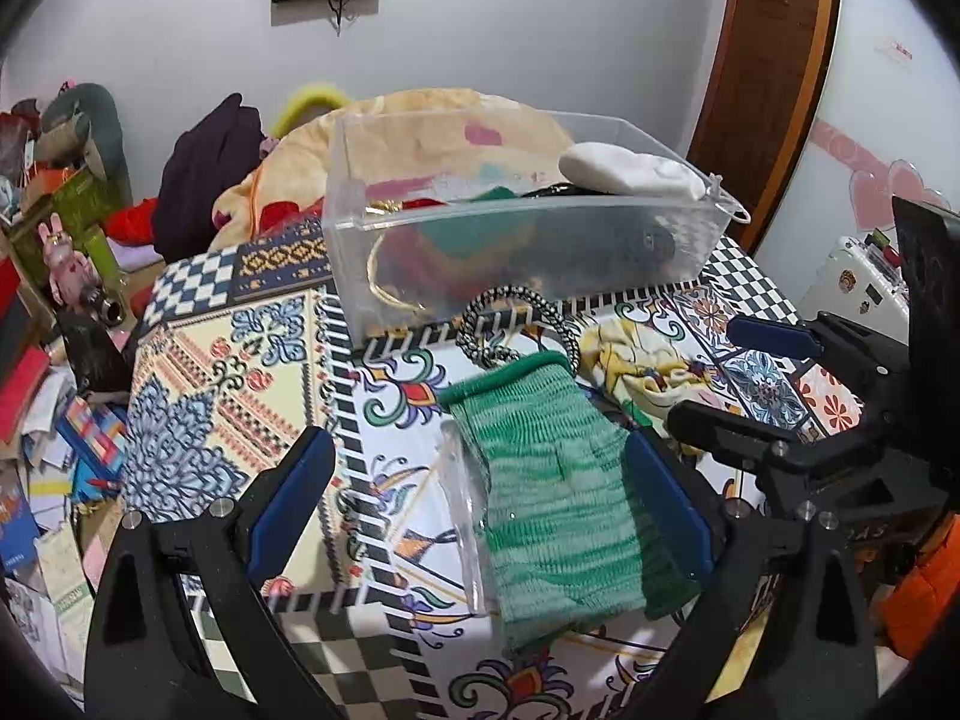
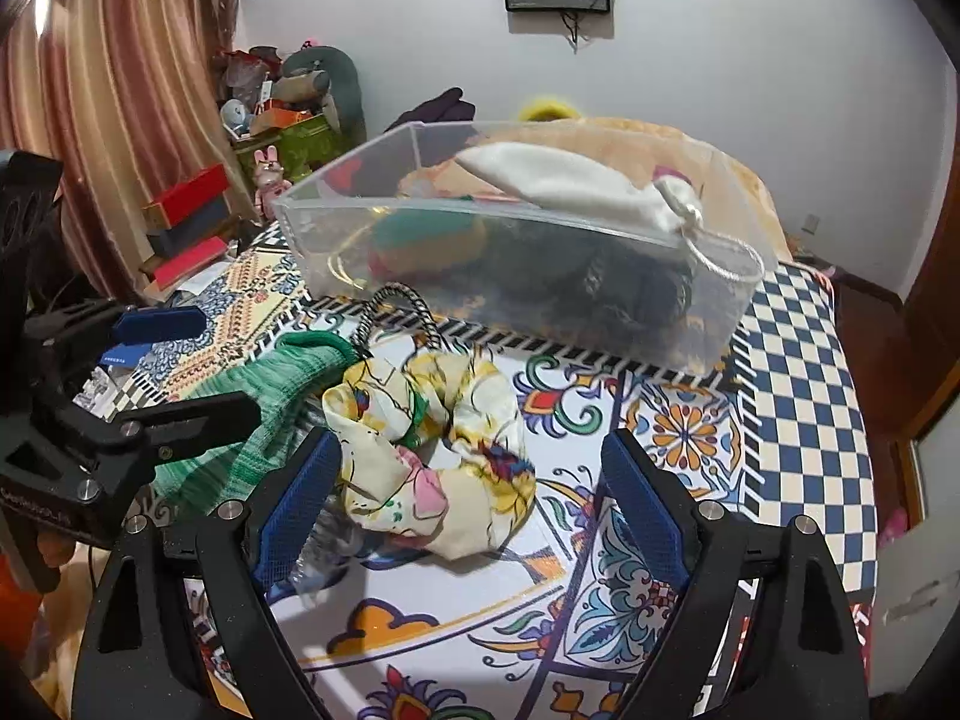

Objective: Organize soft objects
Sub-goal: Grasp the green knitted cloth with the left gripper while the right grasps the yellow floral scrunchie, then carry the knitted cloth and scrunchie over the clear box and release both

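Note:
A green knit pouch in a clear wrapper lies on the patterned tablecloth between the fingers of my open left gripper; it also shows in the right wrist view. A yellow floral scrunchie lies between the fingers of my open right gripper, also seen in the left wrist view. A black-and-white braided cord lies behind the pouch. A clear plastic bin behind holds a white drawstring bag, a green and red item and dark items.
The tablecloth covers the table, whose right edge drops off. Behind the bin are a peach blanket and dark clothes. Boxes, books and toys crowd the left side.

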`<action>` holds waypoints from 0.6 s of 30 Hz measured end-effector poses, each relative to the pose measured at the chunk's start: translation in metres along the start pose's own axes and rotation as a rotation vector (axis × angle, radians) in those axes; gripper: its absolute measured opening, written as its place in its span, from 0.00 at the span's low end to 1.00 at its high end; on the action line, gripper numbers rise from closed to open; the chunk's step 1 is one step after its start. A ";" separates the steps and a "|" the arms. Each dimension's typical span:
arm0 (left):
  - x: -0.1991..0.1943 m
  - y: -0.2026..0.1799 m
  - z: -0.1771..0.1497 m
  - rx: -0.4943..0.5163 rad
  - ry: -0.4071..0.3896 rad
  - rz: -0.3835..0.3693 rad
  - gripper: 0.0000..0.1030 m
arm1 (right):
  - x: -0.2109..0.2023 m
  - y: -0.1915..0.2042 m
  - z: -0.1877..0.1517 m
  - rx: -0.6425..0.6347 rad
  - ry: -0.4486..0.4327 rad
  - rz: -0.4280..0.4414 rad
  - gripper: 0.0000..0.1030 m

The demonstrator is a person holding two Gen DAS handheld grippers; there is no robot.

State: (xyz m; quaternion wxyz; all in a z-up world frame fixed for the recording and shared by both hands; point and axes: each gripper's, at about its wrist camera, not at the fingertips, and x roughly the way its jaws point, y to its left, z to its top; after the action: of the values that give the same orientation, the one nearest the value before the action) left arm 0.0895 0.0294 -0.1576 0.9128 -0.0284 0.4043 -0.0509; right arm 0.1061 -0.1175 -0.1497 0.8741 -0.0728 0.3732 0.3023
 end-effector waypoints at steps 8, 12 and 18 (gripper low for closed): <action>0.004 0.001 -0.005 -0.036 0.000 -0.060 0.73 | 0.002 -0.012 -0.013 0.000 0.047 -0.021 0.40; 0.001 0.000 -0.007 -0.040 -0.006 -0.087 0.53 | -0.002 -0.015 -0.017 -0.002 0.035 -0.033 0.24; -0.004 -0.006 -0.010 -0.016 -0.017 -0.107 0.35 | -0.008 -0.020 -0.019 0.013 0.024 -0.025 0.14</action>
State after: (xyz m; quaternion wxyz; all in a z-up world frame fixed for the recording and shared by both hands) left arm 0.0786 0.0234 -0.1608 0.9119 -0.0577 0.3947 -0.0960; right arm 0.1021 -0.1446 -0.1593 0.8738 -0.0754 0.3846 0.2879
